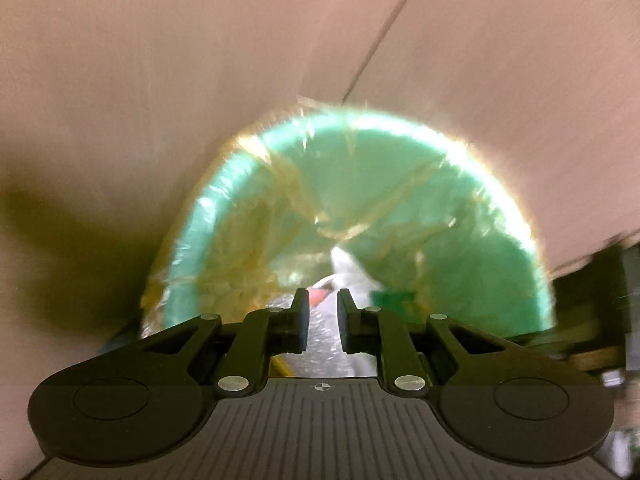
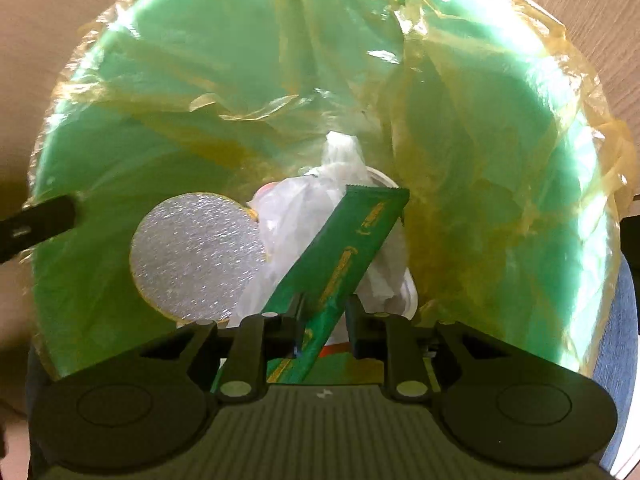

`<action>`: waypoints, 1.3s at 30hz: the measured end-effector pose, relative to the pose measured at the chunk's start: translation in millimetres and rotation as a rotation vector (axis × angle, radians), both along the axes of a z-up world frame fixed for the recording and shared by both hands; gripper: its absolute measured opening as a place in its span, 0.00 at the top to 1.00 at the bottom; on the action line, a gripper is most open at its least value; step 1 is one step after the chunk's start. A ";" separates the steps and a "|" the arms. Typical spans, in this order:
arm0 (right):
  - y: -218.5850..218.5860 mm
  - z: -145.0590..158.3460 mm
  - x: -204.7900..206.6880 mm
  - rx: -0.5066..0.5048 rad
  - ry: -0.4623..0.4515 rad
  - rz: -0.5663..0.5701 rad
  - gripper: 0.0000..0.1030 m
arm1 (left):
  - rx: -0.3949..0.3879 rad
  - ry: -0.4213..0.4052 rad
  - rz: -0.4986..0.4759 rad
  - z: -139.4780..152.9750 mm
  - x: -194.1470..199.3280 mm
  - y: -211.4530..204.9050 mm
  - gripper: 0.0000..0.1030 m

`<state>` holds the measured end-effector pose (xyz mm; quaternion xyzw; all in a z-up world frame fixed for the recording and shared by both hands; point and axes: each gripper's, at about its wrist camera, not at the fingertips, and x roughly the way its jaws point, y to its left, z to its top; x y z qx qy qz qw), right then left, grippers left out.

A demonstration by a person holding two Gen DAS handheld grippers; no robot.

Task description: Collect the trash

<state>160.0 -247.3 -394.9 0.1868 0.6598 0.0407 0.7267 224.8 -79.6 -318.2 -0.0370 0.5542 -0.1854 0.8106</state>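
**Wrapper over the bin, drop not finished**

Left to right, from where I stand:

- Left gripper [image 1: 323, 300]: jaws a little apart, nothing between them. It points down into the round green bin with a yellowish plastic liner [image 1: 400, 184], standing on pale wood-look flooring [image 1: 160, 80].
- Round silver foil lid [image 2: 198, 256]: lying inside the bin, left of a crumpled white plastic bag [image 2: 304, 220].
- Right gripper [image 2: 324, 316]: over the bin mouth, the long green snack wrapper with gold print [image 2: 348, 252] between its jaws. Whether the pads pinch it I cannot tell.

Step in hand, as I judge it: releasing the wrapper. Next move calls for spreading the jaws wider so it falls clear, then lifting away.

Gold lettering on wrapper: too blurred to read. No other writing seen.
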 end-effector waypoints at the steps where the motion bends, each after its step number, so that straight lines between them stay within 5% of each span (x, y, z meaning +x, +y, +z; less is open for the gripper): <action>1: 0.9 1.9 -1.0 0.008 -0.005 0.005 0.80 | 0.033 0.001 -0.027 -6.7 0.6 -7.5 0.83; 5: -2.4 5.3 -2.7 0.035 -0.008 0.000 0.80 | 0.061 0.088 -0.122 -45.1 8.3 -40.1 0.83; 11: -2.1 0.9 -2.1 0.035 0.005 0.015 0.79 | 0.038 0.305 -0.093 -89.5 2.9 -41.1 0.83; 18: 9.7 -24.4 8.7 0.020 0.043 0.055 0.79 | -0.048 0.444 -0.034 -93.0 -3.3 -22.6 0.83; 21: 9.9 -24.7 12.6 -0.010 0.050 0.064 0.79 | -0.161 0.402 -0.026 -65.2 -9.1 -9.4 0.83; 25: 5.8 9.7 10.2 -0.055 -0.068 0.099 0.75 | -0.265 0.238 -0.034 -1.5 -19.6 17.5 0.83; 30: 41.4 46.1 12.9 -0.144 -0.241 0.262 0.44 | -0.232 0.022 0.034 62.7 -25.6 51.5 0.83; 35: 110.2 32.6 9.9 -0.047 -0.239 0.440 0.44 | -0.249 -0.024 0.067 79.4 -42.9 66.0 0.83; 39: 133.0 4.3 14.3 -0.024 -0.177 0.472 0.44 | -0.253 -0.050 0.055 90.6 -52.6 76.7 0.88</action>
